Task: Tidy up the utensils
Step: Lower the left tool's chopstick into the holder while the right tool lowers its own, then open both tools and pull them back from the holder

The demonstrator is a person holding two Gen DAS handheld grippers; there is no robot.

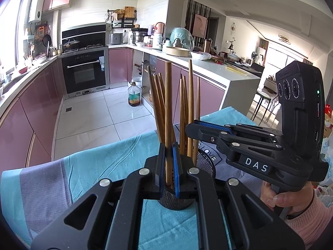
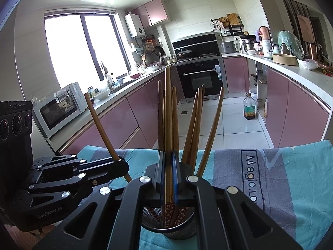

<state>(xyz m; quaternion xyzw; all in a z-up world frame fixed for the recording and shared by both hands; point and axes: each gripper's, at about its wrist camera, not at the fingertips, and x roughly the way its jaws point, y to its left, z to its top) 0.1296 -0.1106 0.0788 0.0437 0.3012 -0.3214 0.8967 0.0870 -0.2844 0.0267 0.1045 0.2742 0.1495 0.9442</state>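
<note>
Chopsticks (image 2: 188,129) mostly stand in the mesh holder (image 2: 169,228) already, and we've got one more pinched in each claw, left (image 1: 169,167) and right (image 2: 168,175), right over it.

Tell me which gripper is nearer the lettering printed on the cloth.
Right. The right gripper hangs over the mesh cup, just beside the lettering; the left gripper sits on the cup's far side from it.
</note>
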